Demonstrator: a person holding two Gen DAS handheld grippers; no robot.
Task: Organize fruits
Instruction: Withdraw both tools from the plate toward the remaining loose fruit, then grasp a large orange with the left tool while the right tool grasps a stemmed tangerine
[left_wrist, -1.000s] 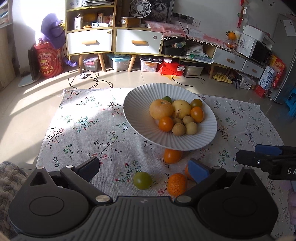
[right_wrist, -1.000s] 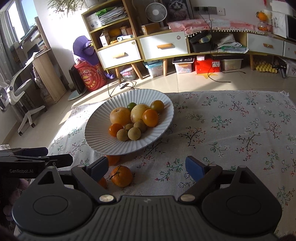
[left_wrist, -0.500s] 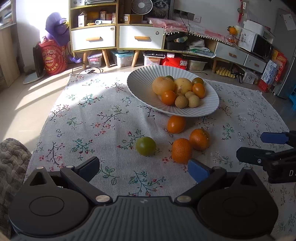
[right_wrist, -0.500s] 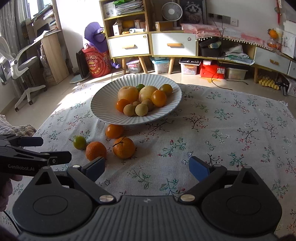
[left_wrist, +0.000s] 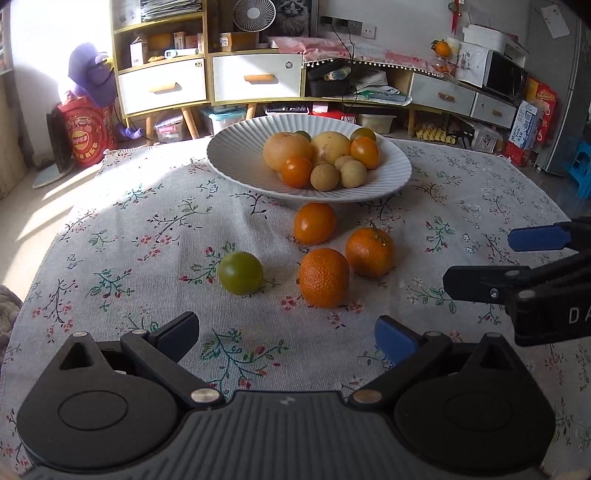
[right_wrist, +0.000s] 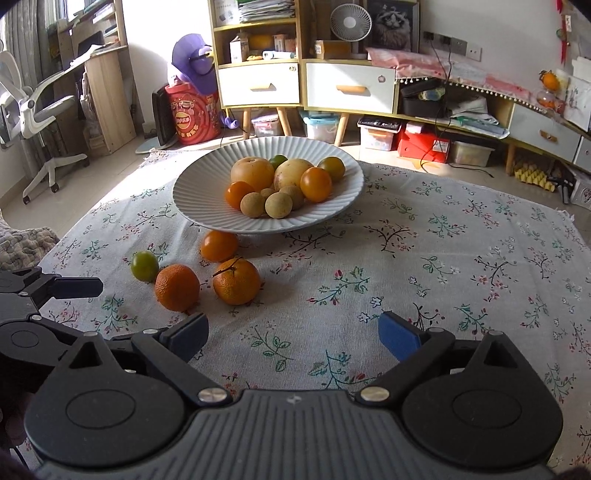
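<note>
Fruit lay in two groups on the floral tablecloth (left_wrist: 140, 229). A ribbed white plate (left_wrist: 236, 158) held a heap of fruit, and four loose pieces sat just in front of it: a smooth orange fruit (left_wrist: 314, 223) at the plate's edge, two mandarins (left_wrist: 324, 277) side by side, and a green fruit (left_wrist: 240, 272) to their left. The left gripper (left_wrist: 286, 334) stood wide and empty short of them. The right gripper (right_wrist: 291, 332), jaws just spread wide, held nothing.
</note>
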